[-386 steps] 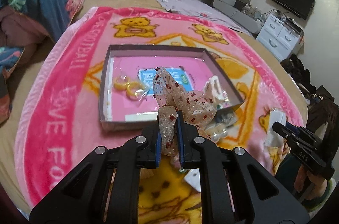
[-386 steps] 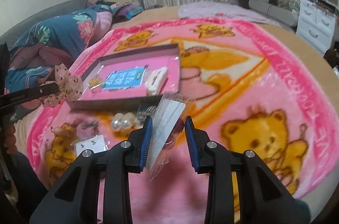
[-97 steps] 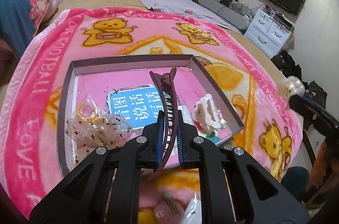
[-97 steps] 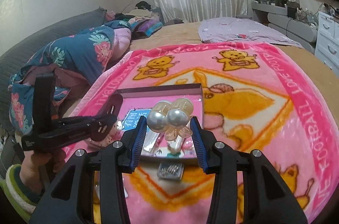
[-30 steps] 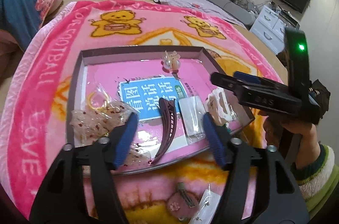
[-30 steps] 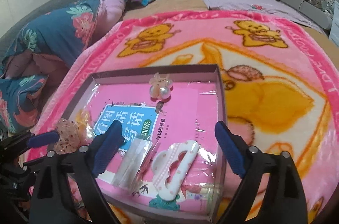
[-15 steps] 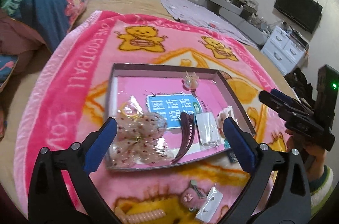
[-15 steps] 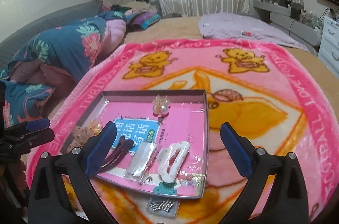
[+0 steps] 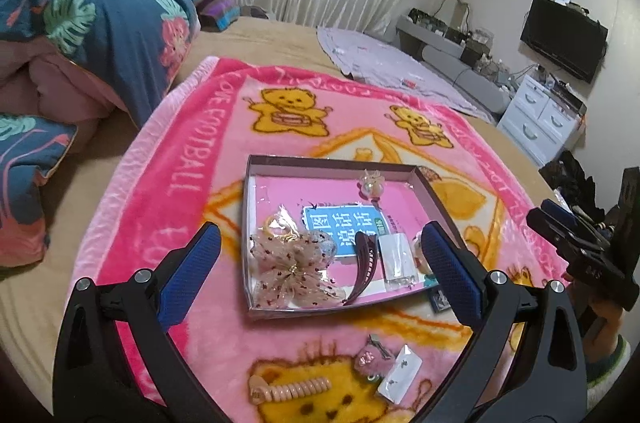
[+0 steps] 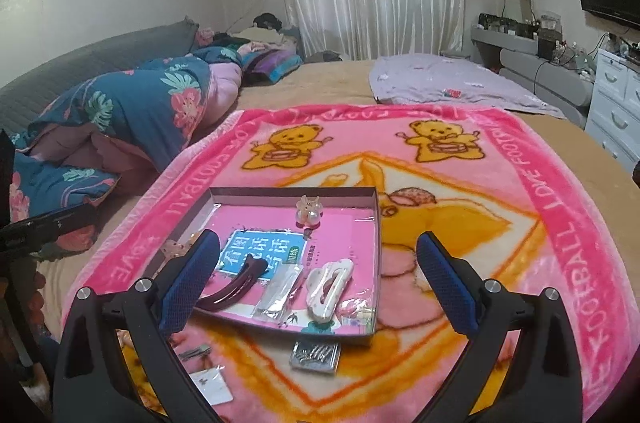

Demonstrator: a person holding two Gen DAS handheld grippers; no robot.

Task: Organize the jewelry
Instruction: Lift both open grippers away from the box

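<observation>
Bedroom, pink blanket (image 9: 168,159): tray (image 9: 256,311) lay ahead of both claws; left claw (image 9: 320,271) and right claw (image 10: 318,281) gaped wide, empty.

Left gripper (image 9: 320,263), right gripper (image 10: 318,271) wide apart, empty

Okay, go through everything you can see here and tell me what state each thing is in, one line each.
left gripper: open, empty
right gripper: open, empty
shallow box: lidless, on the blanket
dark hair clip: lying in the box
pearl clip: in the box, far end
white claw clip: in the box
spiral hair tie: outside, on the blanket
</observation>
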